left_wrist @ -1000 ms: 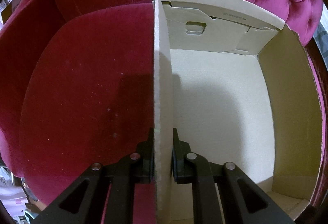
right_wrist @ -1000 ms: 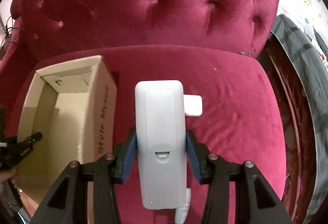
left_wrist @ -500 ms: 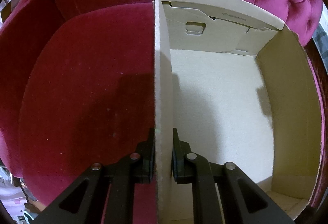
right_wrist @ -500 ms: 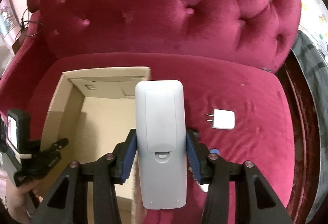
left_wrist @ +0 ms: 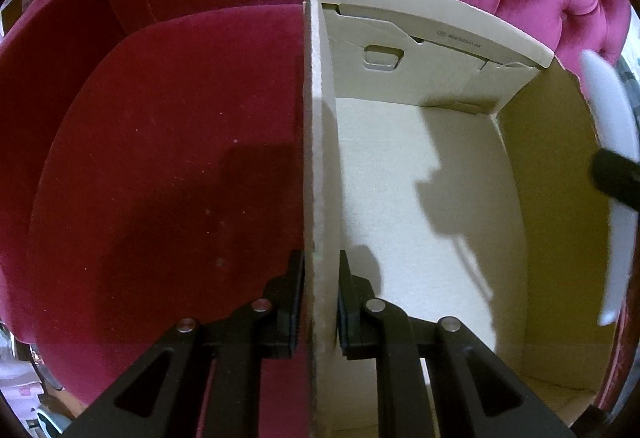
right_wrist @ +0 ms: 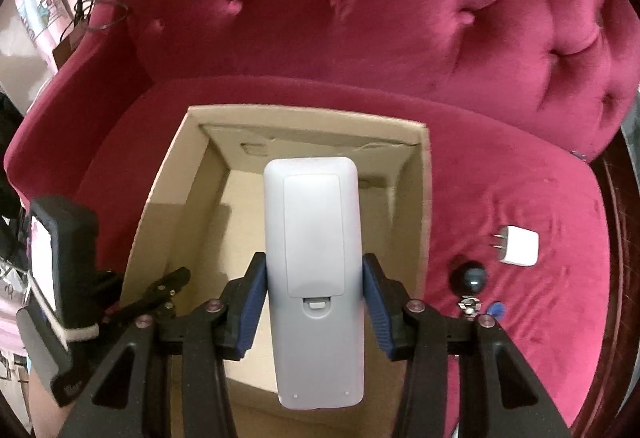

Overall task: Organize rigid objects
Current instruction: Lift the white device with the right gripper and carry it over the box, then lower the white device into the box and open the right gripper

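Note:
An open cardboard box (left_wrist: pixel 440 13) sits on a red velvet sofa seat; it also shows in the right wrist view (right_wrist: pixel 425 197). My left gripper (left_wrist: pixel 319 302) is shut on the box's left wall. My right gripper (right_wrist: pixel 314 298) is shut on a white remote control (right_wrist: pixel 314 258), back side up, held above the open box. The remote (left_wrist: pixel 612 157) shows at the right edge of the left wrist view, above the box's right wall. The box is empty inside.
On the seat right of the box lie a white plug adapter (right_wrist: pixel 518 246), a dark ball-shaped object (right_wrist: pixel 469 278) and a small blue item (right_wrist: pixel 496 309). The tufted sofa back (right_wrist: pixel 400 17) rises behind. Cables (right_wrist: pixel 92 13) hang at the left arm.
My right gripper has moved left with the remote, from over the seat to over the open box. The remote now shows in the left wrist view. The left gripper has held still.

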The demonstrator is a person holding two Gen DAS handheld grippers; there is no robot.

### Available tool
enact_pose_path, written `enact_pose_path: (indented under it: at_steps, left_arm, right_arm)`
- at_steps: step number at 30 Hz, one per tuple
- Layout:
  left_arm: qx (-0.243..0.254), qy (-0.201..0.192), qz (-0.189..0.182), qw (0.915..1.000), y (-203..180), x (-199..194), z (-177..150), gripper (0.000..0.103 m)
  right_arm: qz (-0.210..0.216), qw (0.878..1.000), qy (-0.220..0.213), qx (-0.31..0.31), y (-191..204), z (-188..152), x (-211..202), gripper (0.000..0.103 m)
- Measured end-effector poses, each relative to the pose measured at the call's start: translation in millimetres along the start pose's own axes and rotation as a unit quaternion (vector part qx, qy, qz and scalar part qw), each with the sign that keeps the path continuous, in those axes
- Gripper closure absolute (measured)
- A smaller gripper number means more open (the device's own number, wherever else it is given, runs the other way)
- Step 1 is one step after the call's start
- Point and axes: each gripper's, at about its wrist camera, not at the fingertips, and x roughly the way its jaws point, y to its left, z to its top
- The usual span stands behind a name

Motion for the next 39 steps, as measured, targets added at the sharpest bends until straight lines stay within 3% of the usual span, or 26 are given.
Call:
enact_pose_path:
  at_steps: [10, 28, 39]
  left_arm:
    - [-0.004, 0.001, -0.006, 1.0, 5.0, -2.3, 0.1, 0.087]
    - [-0.005, 0.001, -0.008, 1.0, 8.9, -2.8, 1.2, 0.087]
    - [-0.005, 0.0, -0.01, 0.9999, 12.2, -4.8, 1.6, 0.086]
  right_arm:
    - [0.017, 0.999, 0.043, 0.005, 22.8, 8.0, 53.5, 0.053]
    - [0.042, 0.992, 0.115, 0.03, 26.3, 12.4, 121.8, 0.053]
    - [0.037, 0.993, 0.104, 0.033, 19.9, 8.8, 124.2, 0.052]
